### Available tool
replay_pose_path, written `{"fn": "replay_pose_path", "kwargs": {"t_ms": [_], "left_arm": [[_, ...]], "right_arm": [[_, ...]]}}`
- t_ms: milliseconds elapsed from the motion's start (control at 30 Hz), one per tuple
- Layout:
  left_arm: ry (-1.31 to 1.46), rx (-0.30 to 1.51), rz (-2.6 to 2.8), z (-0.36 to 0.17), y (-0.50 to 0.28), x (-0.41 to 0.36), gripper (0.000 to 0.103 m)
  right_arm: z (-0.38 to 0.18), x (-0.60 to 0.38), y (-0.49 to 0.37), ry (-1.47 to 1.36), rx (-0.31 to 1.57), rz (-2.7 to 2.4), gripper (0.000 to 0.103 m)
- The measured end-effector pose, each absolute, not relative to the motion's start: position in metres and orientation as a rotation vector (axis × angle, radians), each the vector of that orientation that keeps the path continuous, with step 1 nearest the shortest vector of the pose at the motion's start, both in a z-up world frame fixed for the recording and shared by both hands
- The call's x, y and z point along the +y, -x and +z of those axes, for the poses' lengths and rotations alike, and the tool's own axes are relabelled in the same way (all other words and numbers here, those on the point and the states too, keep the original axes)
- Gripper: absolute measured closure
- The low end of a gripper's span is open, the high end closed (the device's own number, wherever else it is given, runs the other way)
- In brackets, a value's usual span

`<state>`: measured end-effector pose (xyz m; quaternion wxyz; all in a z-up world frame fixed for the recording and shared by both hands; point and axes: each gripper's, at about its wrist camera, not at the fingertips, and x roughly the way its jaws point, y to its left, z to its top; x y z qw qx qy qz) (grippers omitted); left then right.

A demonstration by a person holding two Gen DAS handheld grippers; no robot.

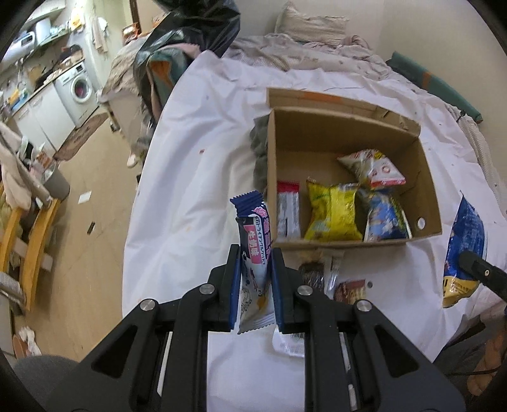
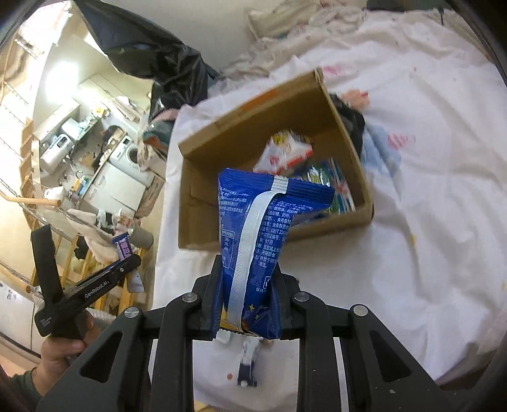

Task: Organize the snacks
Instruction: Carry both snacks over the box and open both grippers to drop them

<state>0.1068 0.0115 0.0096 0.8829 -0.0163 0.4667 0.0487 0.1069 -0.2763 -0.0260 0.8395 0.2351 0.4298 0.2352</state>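
Between the pads of the left gripper (image 1: 255, 275) a slim navy-and-white snack bar (image 1: 253, 253) with a pink label stands upright, clamped about its middle, its crimped top just short of the near left corner of the cardboard box (image 1: 424, 196). The right gripper (image 2: 248, 296) is likewise closed on a blue snack pouch (image 2: 263, 234), seam side facing the camera, held in front of the box's near wall.

Inside the box lie a red-and-silver bar (image 1: 288, 212), a yellow packet (image 1: 332, 212), a blue packet (image 1: 385, 218) and, propped above it, a white-and-red packet (image 1: 370, 168). A grey cloth (image 1: 259, 149) bunches against the box's left wall. Near the left gripper's right finger, small wrapped snacks (image 1: 317, 272) lie on the sheet. Another small bar (image 2: 248, 364) lies beneath the right gripper.

Everything rests on a white sheet (image 1: 196, 164) spread over a bed, with a pillow (image 1: 307, 25) and rumpled bedding at its far end. Beyond the bed's left edge are a black plastic bag (image 1: 190, 35), a tan floor and a washing machine (image 1: 79, 88). A hand (image 2: 60, 355) grips the left tool's handle.
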Motion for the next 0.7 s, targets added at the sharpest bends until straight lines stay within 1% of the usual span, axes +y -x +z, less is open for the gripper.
{"fn": "replay_pose_path", "kwargs": {"t_ms": [367,700], "left_arm": [[0.022,0.930,0.045,0.028,-0.141,-0.005,0.088],[-0.010,0.911,0.007,0.029,-0.180,-0.021,0.088]], "right_arm": [[-0.015,-0.289,-0.135,-0.496,0.871,0.445,0.078],[-0.012,-0.291,-0.181,-0.442,0.871,0.401,0.078]]}}
